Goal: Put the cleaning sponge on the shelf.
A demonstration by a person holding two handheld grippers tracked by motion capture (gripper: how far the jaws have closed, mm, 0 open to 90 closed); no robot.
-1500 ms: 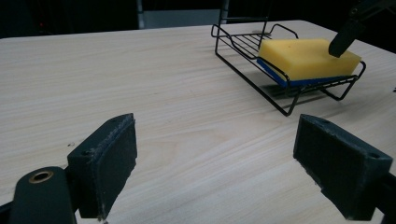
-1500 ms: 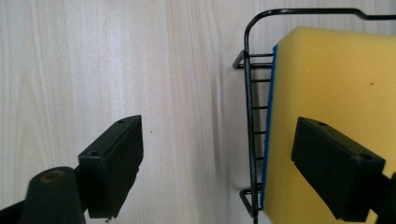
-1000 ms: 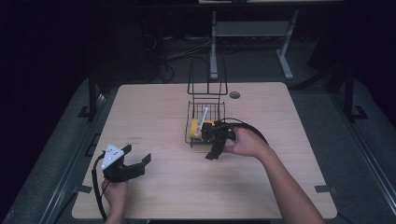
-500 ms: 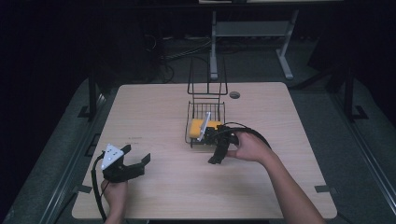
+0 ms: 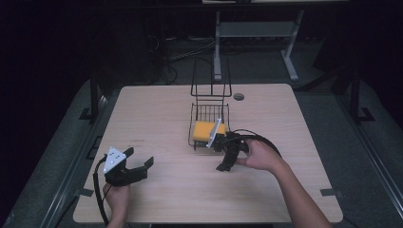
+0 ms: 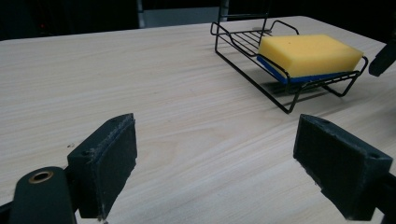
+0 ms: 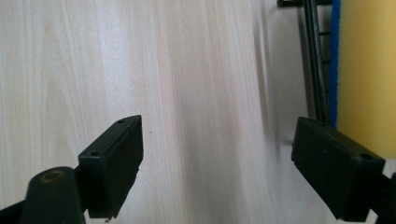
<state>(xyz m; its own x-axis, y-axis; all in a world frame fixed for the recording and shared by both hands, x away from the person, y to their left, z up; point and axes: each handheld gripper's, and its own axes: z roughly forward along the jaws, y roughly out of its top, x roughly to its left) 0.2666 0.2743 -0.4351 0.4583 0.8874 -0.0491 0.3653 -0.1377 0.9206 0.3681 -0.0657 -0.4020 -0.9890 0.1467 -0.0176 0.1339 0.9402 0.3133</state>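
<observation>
The table [image 5: 157, 118] carries a black wire rack [image 5: 209, 124] near its middle, with a tall looped back and a low tray at the front. A yellow sponge [image 5: 205, 130] with a blue underside lies flat in that tray, filling most of it.

The right hand-held gripper [image 5: 227, 160] sits just beside the rack's front corner, jaws spread wide and holding nothing; its own view looks down on bare wood with the rack wire and the sponge's edge at the right margin. By the look of it, the sponge is already placed and this hand-held gripper is clear of it, so the placing step seems finished. The next move probably calls for lifting the hand away without catching the rack's front wire, which lies close to one jaw.

The left hand-held gripper [image 5: 139, 167] rests well apart at the near left of the table, jaws also wide and empty, facing the rack across open wood. Nothing lies between them.
</observation>
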